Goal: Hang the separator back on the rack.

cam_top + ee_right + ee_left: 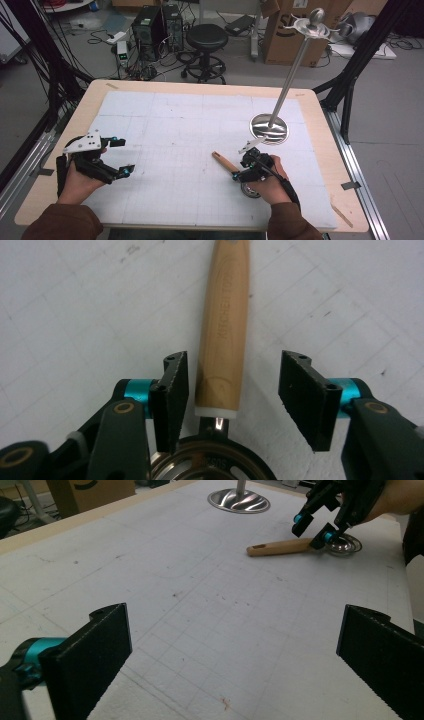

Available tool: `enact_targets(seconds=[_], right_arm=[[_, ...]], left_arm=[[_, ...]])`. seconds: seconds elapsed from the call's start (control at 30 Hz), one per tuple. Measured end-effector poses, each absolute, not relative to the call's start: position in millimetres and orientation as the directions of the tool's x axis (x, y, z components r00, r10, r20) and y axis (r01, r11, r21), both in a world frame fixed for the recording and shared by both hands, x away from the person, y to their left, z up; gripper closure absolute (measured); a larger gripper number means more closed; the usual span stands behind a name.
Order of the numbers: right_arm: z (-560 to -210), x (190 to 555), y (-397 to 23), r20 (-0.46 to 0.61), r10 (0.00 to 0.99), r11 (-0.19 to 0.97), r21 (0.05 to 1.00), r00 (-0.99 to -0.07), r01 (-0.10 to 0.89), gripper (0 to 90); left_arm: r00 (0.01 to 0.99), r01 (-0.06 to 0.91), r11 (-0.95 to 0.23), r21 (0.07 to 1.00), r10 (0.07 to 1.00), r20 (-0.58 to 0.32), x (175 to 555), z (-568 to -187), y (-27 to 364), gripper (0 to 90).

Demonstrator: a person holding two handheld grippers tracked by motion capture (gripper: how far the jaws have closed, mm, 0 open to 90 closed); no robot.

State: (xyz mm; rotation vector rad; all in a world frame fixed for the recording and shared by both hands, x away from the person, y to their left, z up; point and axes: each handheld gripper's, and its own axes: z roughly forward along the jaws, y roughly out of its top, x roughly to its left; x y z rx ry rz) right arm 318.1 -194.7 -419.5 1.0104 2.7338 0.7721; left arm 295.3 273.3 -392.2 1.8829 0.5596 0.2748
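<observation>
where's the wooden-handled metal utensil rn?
In the high view, the wooden-handled metal utensil lies on the white gridded mat, right of centre, between the open jaws of the right gripper, near the steel stand base.

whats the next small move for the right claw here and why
Probably close the right claw on the wooden handle: its jaws are open on either side of the handle, which lies flat on the table mat, not yet gripped.

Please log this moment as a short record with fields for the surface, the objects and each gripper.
surface: white gridded mat on a wooden table
utensil: wooden handle, metal head, lying flat on the mat
stand: metal pole on a round base, upright, beyond the utensil
right gripper: open, jaws either side of the handle, not closed on it
left gripper: open, holds nothing, apart from the utensil
</observation>
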Motion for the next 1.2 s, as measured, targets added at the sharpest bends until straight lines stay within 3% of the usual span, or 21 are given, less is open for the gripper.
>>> enact_targets(seconds=[0.27, 0.7, 0.93, 1.2], right_arm=[[-418, 319, -187, 0.029, 0.612, 0.716, 0.405, -0.79, 0.569, 57.9], [-415, 320, -174, -0.015, 0.582, 0.772, 0.325, -0.813, 0.546, 67.4], [-415, 318, -175, -0.021, 0.56, 0.783, 0.341, -0.828, 0.521, 68.6], [-408, 319, -195, 0.026, 0.586, 0.721, 0.44, -0.81, 0.536, 68.7]], left_arm=[[0.861, 0.248, -0.289, 0.925, 0.504, -0.073, 295, -392, 275, 1.7], [0.866, 0.25, -0.3, 0.921, 0.494, -0.075, 295, -393, 272, 1.7], [0.865, 0.252, -0.297, 0.921, 0.495, -0.077, 295, -393, 272, 1.7], [0.865, 0.253, -0.299, 0.92, 0.495, -0.078, 296, -393, 272, 1.7]])
